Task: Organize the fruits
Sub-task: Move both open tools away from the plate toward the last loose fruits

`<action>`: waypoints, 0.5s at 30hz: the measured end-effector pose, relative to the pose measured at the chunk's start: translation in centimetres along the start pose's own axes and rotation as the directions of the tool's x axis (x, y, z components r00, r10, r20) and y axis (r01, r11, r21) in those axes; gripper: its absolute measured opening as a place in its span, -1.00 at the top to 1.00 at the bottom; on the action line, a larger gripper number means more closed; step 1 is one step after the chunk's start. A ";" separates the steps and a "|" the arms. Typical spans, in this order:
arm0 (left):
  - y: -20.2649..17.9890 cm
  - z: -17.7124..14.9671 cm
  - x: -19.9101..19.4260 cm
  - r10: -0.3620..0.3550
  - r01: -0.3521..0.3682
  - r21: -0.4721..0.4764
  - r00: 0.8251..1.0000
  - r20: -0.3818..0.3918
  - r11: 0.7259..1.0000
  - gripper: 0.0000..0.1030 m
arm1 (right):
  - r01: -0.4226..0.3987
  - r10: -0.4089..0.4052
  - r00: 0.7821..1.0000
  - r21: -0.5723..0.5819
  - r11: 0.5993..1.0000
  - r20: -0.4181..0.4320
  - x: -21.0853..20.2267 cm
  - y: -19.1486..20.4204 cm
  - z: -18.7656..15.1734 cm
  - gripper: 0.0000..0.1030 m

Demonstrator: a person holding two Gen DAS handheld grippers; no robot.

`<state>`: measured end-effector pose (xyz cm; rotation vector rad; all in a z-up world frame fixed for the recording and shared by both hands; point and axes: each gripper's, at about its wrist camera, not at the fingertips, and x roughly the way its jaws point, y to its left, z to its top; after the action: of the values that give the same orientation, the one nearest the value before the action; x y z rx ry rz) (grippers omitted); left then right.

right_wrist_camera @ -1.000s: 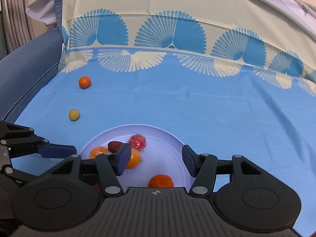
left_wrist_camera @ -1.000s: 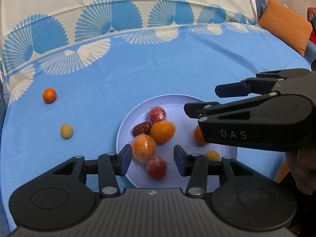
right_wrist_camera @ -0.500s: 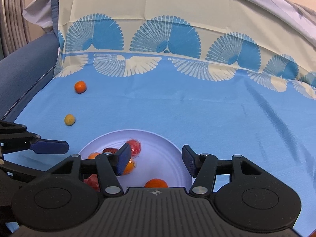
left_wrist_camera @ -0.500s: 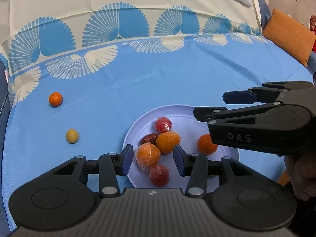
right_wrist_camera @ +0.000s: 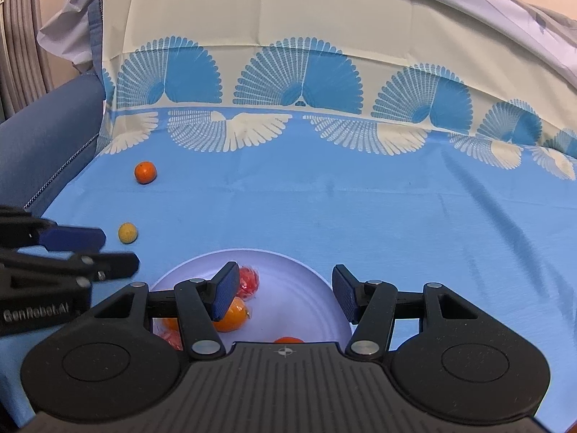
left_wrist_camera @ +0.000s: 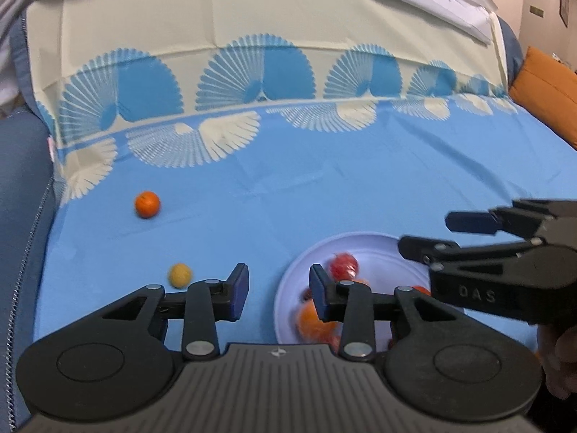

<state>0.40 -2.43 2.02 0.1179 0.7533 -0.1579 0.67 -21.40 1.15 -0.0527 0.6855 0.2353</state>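
- Now, over a sky-blue cloth printed with cream and blue fan shapes (right_wrist_camera: 324,202), the left gripper (left_wrist_camera: 276,288) hangs with its jaws apart and nothing between them; they have just been closing, and stand narrower than a second ago.
- A second earlier that gripper was poised over the round pale lilac plate (left_wrist_camera: 364,243), framing an orange fruit in clear wrap; it has since lifted and swung to the left, so the gap between its blue pads (left_wrist_camera: 241,285) now shows only bare cloth beside the plate's left rim.
- The right gripper (right_wrist_camera: 283,292) hovers over the plate's near side, jaws spread and empty, just as in the earlier frames.
- In the left wrist view it reaches in from the right above the plate, with part of the person's hand (left_wrist_camera: 559,357) at the frame's edge.
- Fruit on the plate: a red fruit in crinkled clear wrap (right_wrist_camera: 249,280), an orange tangerine (right_wrist_camera: 233,317) just behind the right gripper's left pad, another orange fruit (right_wrist_camera: 288,340) at the near rim, and more orange and red pieces half hidden by the gripper bodies.
- Two fruits lie loose on the cloth, well left of the plate, unmoved since before: a small orange tangerine (left_wrist_camera: 147,204) farther back and a small yellow round fruit (left_wrist_camera: 180,275) nearer, just beside the left gripper's left finger in its own view.
- An orange cushion (left_wrist_camera: 544,86) sits at the far right.
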 end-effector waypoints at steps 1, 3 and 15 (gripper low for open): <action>0.3 0.2 -0.1 0.011 -0.011 0.000 1.000 0.006 1.000 0.31 | 0.000 0.000 1.000 0.001 1.000 0.004 0.0 0.1 0.0 -0.15; 0.8 0.6 -0.1 0.039 -0.039 0.010 0.999 0.018 0.999 0.48 | -0.002 0.002 1.000 -0.002 1.000 0.011 0.0 0.3 0.1 -0.15; 10.4 4.4 1.7 0.210 -0.205 -0.095 0.976 0.052 0.974 0.72 | -0.063 0.063 0.997 0.006 0.998 0.048 0.4 2.4 1.2 0.45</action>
<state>6.48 6.88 4.60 0.1055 0.6806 0.0709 1.12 -18.80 1.93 -0.0179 0.6413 0.2935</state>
